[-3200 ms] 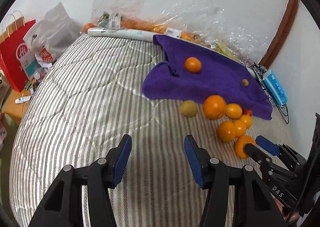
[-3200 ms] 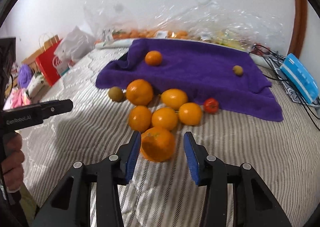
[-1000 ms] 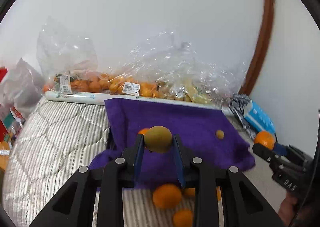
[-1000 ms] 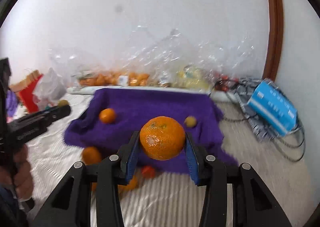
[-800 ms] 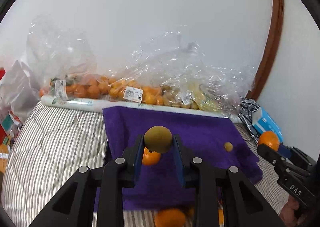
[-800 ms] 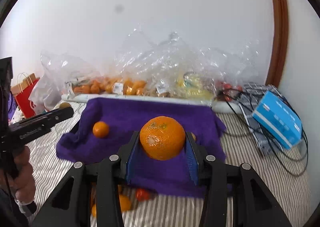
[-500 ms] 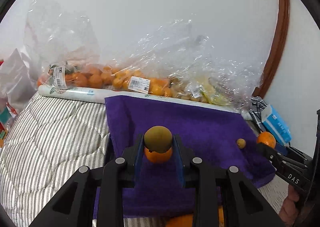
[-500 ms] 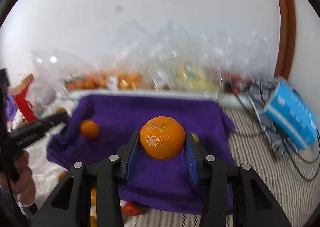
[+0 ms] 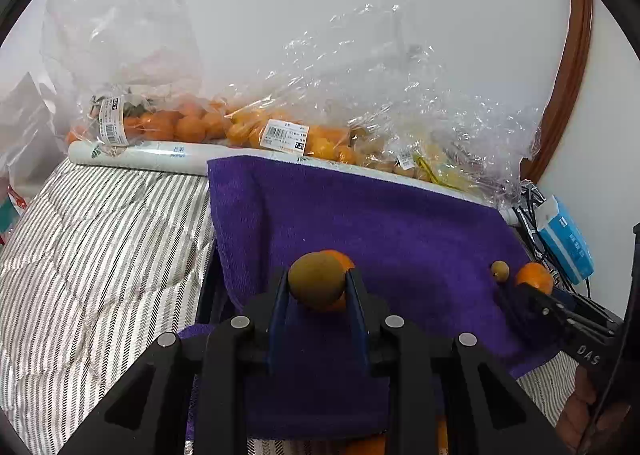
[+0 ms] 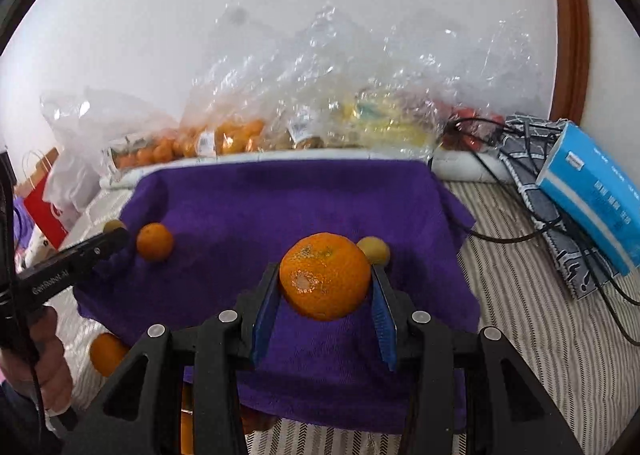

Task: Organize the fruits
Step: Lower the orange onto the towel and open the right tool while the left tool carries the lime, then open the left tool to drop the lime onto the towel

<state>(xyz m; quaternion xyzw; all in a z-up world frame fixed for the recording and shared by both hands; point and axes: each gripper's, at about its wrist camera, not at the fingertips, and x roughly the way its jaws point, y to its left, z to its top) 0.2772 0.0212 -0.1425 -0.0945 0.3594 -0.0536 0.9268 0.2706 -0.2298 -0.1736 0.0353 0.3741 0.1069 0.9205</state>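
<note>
**Midway, both tongs carry fruit over the purple towel**

Already two fruits lie on the purple towel: a small mandarin ahead and to the left of the right gripper, and a small yellowish fruit just behind its load. The right gripper is clamped on a large orange with dimpled, scarred peel, held above the towel's near half. The left gripper pinches a dull olive-brown round fruit, smooth and matte, directly in front of the mandarin. Both loads appear ready to be set down. At least one more orange waits on the striped quilted bedcover, below and left of the right gripper, so the sorting looks under way rather than finished. The towel is thick, fuzzy terry, draped unevenly. Beyond it, crinkled clear plastic bags hold more citrus against the wall.
</note>
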